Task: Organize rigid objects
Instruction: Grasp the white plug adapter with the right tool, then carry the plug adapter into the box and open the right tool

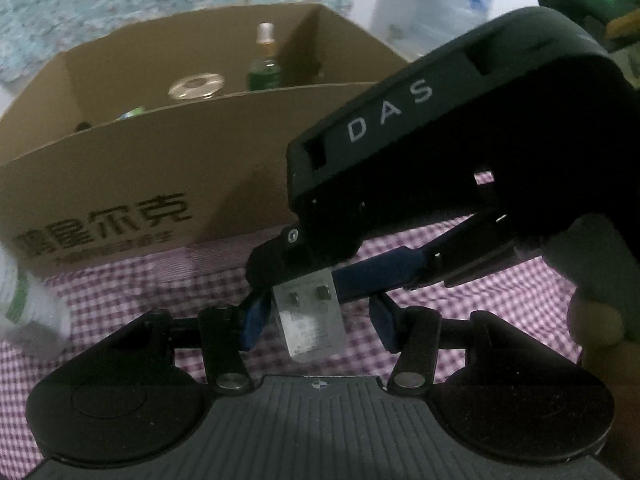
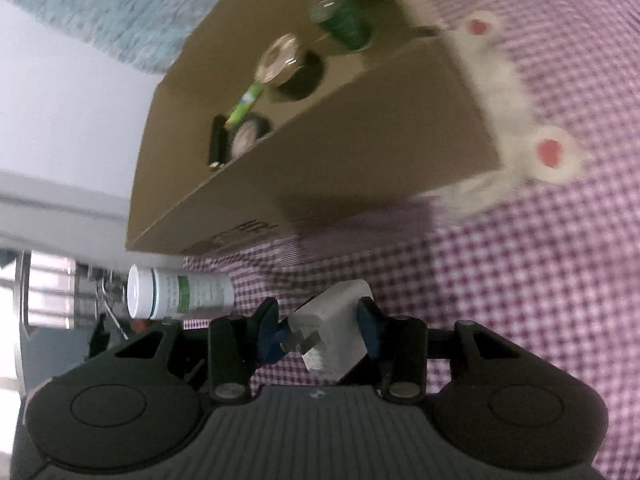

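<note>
Right tongs [image 2: 320, 322] clamp a white plug adapter [image 2: 338, 330], prongs pointing left; left tongs [image 1: 316, 322], half-open, seemingly grip nothing beside the brown cardboard box [image 1: 160, 168].

The setting looks like a room in a home, set up for sorting small household goods. A purple-and-white checked cloth [image 2: 520, 280] covers the work surface. On it stands an open brown cardboard box [image 1: 160, 168] with dark printed characters on its side, holding a green bottle with a white cap [image 2: 344, 16] and a round clear-lidded jar [image 2: 280, 60]. A fluffy white soft toy with pink-red spots [image 2: 504, 92] lies beside the box, and a white cylindrical container with a green label [image 2: 180, 296] lies on the cloth. Behind is a pale blue mottled surface [image 1: 120, 4] and a plain white wall [image 2: 60, 120].
</note>
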`<state>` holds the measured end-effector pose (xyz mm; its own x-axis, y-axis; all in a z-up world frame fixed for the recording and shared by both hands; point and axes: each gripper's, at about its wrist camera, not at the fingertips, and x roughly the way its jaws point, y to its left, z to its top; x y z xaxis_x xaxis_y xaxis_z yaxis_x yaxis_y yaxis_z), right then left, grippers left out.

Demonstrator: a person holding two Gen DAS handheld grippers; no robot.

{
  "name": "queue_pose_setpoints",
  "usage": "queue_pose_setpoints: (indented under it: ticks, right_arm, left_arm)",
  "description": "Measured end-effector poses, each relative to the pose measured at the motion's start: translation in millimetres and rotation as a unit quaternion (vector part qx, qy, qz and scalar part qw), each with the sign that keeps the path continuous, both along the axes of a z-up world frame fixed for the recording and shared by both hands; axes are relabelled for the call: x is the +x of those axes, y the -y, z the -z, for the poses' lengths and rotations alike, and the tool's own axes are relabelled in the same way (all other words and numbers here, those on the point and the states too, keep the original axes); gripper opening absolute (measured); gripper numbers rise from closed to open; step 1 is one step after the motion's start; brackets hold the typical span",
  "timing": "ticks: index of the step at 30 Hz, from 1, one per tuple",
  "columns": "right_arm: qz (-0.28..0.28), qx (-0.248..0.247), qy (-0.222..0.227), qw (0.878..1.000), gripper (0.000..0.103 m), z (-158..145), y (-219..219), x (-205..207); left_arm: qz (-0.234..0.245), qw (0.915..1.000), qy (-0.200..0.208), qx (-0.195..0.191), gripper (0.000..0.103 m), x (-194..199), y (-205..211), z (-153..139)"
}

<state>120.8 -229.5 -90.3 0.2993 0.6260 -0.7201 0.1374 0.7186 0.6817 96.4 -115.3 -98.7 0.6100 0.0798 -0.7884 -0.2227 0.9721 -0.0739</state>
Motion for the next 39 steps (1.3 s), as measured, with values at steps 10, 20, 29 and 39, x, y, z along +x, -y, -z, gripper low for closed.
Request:
queue_pose_setpoints:
  ticks: [10, 20, 29, 39]
  right_arm:
    - [0.034, 0.027, -0.02, 0.999, 0.047, 12, 5, -2]
    - [0.031, 0.017, -0.028, 0.999, 0.048, 12, 4, 0]
    - [0.02, 0.001, -0.016, 1.0, 0.048, 9, -2, 1]
    - [0.018, -0.002, 0.008, 1.0, 0.048, -15, -4, -6]
  left_arm:
    - [0.0, 0.9998, -0.017, 0.013, 0.045, -4, 5, 5]
    - [-0.009, 0.9991, -0.038, 0.016, 0.034, -6, 9, 8]
    - [-0.014, 0.999, -0.036, 0.023, 0.028, -11, 18, 7]
    - [-0.018, 0.999, -0.007, 0.039, 0.027, -30, 32, -20]
